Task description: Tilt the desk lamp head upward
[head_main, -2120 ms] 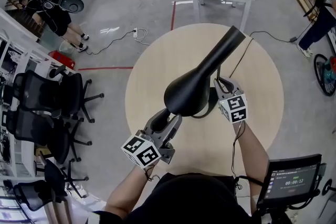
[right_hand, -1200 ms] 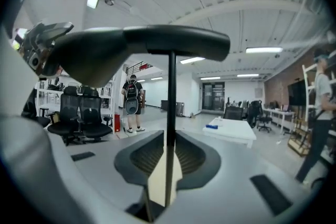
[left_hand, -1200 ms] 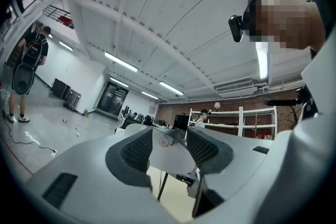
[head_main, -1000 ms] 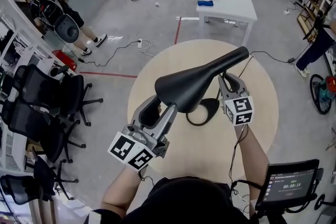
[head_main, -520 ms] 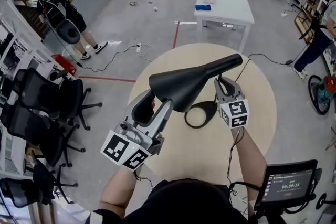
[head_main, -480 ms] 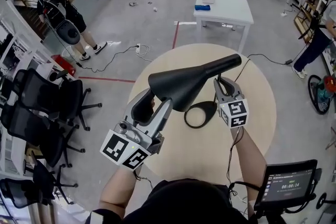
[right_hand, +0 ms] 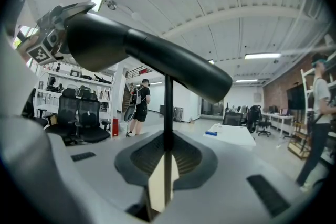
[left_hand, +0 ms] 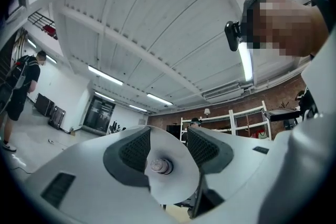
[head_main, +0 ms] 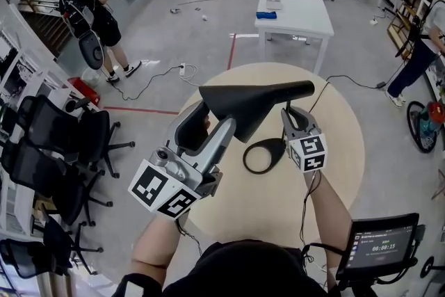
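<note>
In the left gripper [left_hand: 166,150], the lamp head [head_main: 243,103] is clamped by its rim; the right gripper [right_hand: 166,162] pinches the thin stem [right_hand: 167,102]. The head is likely light but stiff-hinged, so it is best levered at the rim.

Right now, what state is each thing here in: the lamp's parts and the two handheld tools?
lamp head: roughly level, gripped at its wide end.
lamp stem: upright, clamped.
lamp base: lying flat on the round table.
left gripper: jaws shut on the lamp head.
right gripper: jaws shut on the lamp stem.
</note>
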{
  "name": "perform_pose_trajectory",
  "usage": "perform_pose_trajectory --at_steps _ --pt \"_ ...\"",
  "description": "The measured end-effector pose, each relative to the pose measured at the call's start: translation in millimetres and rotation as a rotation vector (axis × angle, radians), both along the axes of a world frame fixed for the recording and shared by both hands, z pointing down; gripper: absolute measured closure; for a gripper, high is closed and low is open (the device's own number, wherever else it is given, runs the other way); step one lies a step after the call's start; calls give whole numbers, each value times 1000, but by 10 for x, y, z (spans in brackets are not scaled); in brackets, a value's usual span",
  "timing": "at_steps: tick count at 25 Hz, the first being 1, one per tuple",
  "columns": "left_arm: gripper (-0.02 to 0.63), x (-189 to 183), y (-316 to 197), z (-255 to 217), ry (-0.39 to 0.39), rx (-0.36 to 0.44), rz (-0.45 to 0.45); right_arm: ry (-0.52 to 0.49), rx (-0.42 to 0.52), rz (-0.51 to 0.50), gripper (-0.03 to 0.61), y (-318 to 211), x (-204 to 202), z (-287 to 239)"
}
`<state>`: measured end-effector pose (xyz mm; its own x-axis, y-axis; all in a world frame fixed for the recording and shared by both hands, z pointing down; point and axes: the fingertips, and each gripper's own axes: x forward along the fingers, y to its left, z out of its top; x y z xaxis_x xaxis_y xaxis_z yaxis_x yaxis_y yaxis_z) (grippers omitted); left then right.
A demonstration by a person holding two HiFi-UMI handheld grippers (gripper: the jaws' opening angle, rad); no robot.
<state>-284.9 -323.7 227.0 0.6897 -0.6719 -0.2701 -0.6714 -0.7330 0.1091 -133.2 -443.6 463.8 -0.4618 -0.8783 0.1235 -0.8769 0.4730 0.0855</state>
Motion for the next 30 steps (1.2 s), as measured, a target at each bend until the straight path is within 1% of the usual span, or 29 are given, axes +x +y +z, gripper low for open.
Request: perform_pose_trajectory --at_steps 3,7,12,15,18,21,23,26,30 --pt "399 -32 5 16 13 -3 7 6 -2 -8 532 0 -16 2" --pt "399 -54 60 49 -6 21 19 4 0 -9 532 4 -1 15" --pt "399 -355 94 40 10 63 -23 7 -1 -12 532 -9 -6 9" --pt "399 -434 25 73 19 69 -15 2 -1 -7 532 -10 -2 8" --pt "399 -384 -100 169 8 58 1 5 -3 -8 532 -14 5 24" --pt "399 -276 -203 247 -1 76 18 10 -7 -12 532 -22 13 46" --pt "399 -231 -240 258 27 91 42 11 -10 -11 532 -19 14 53" --pt "399 -220 -246 201 93 100 90 7 -11 -5 532 -18 3 50" --pt "399 -246 -246 172 87 111 101 14 -16 -18 532 -14 -26 38"
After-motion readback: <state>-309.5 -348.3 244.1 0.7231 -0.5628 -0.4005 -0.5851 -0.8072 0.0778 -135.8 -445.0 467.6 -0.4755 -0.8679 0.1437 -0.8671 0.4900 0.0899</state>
